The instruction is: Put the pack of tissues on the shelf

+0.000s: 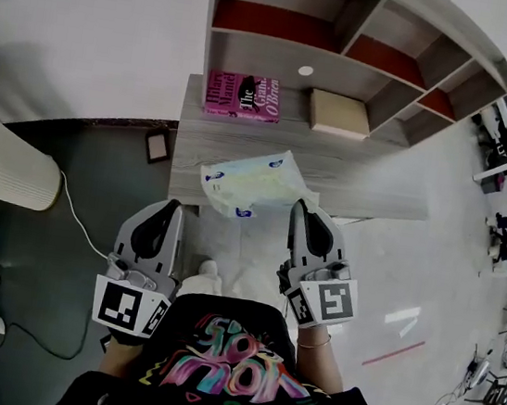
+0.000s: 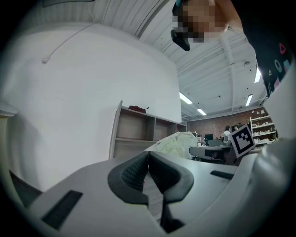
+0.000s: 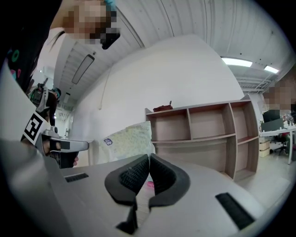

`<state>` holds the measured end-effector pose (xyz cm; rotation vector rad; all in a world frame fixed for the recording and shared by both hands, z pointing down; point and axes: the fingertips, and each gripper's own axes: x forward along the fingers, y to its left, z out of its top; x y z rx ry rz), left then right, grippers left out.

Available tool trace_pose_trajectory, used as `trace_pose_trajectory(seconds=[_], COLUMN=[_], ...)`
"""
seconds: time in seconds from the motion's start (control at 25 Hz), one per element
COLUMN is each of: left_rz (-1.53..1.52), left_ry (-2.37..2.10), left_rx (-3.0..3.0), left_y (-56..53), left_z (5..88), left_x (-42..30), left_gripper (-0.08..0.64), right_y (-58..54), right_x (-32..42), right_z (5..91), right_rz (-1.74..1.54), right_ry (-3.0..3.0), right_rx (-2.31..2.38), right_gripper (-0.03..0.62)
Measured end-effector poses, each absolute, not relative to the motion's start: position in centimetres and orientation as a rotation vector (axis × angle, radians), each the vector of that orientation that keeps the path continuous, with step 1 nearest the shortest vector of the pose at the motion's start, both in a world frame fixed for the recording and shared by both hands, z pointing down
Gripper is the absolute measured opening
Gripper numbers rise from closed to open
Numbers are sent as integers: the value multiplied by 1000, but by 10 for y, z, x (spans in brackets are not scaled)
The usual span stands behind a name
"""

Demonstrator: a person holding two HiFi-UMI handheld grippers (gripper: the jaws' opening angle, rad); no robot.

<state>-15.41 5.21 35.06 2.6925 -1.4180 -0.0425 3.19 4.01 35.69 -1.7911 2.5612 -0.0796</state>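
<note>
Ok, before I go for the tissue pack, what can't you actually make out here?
- Pack of tissues: its lower part is hidden behind the left tongs in the left gripper view, and behind the right tongs in the right gripper view.
- Shelf: upper compartments cut off by the head view's top edge.
- Dark thing on the shelf top: too small to identify, right gripper view.

head view: overhead, steeply down | gripper views: low, forward | shared: shelf [image 1: 264,58]
</note>
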Motion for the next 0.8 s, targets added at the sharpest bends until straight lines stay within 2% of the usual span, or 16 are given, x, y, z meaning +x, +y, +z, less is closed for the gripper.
trace_pose_trajectory(seconds=[0.48,0.8], left_rz=[-6,3], left_ry=[-1375,-1413], left_rx=[2689,2675], left_y=[11,-67], left_z=[371,367], left_x=[-149,-113], left_gripper=[25,25], right_y=[9,-76], right_x=[37,76], right_z=[383,382], right_rz=[-156,-174], right_ry=[2552,2549], right_rx=[-1824,-1792], right_gripper=[17,17])
